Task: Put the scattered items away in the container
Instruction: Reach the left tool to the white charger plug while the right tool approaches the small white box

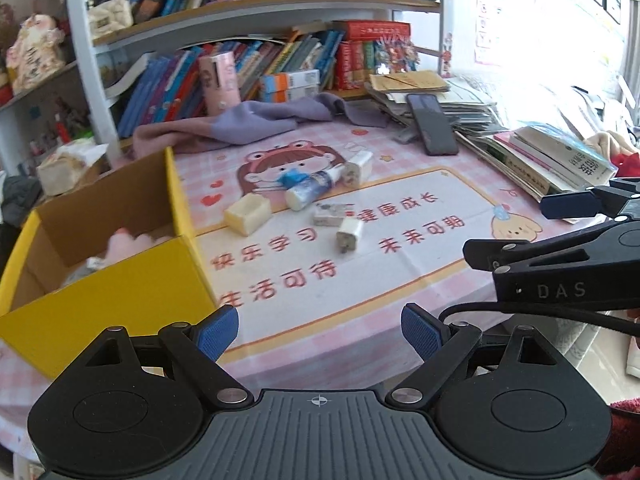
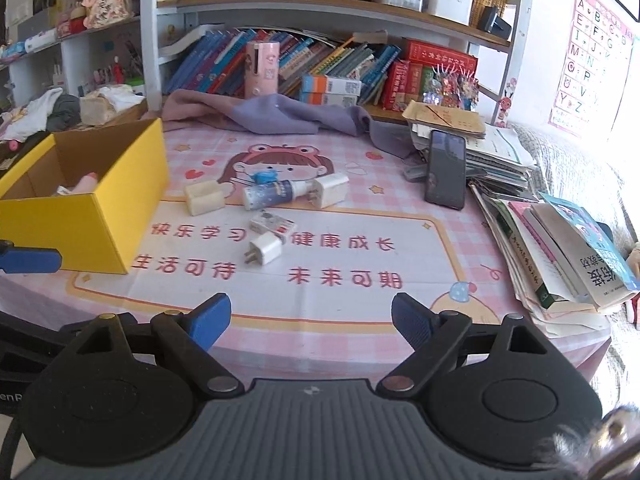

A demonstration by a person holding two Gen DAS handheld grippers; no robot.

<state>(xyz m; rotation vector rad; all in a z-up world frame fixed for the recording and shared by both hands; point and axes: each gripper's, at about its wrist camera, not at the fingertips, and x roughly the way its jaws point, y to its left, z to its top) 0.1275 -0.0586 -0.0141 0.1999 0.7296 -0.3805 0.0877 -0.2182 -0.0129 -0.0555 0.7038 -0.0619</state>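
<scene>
A yellow cardboard box (image 1: 120, 292) (image 2: 120, 204) stands open on the table's left, with a pink item (image 1: 124, 242) inside. Scattered on the mat are a cream block (image 2: 204, 198) (image 1: 247, 213), a small spray bottle (image 2: 276, 192) (image 1: 316, 188), a large white charger (image 2: 330, 190) (image 1: 360, 168), a small printed box (image 2: 273, 222) (image 1: 330, 214) and a small white plug (image 2: 264, 249) (image 1: 350, 234). My left gripper (image 1: 320, 332) is open and empty, near the box's front corner. My right gripper (image 2: 311, 320) is open and empty, short of the plug.
A black phone (image 2: 446, 168) (image 1: 432, 124) lies against stacked books and papers (image 2: 560, 248) on the right. A purple cloth (image 2: 272, 114) lies at the back before bookshelves. The right gripper's body (image 1: 560, 256) shows in the left wrist view.
</scene>
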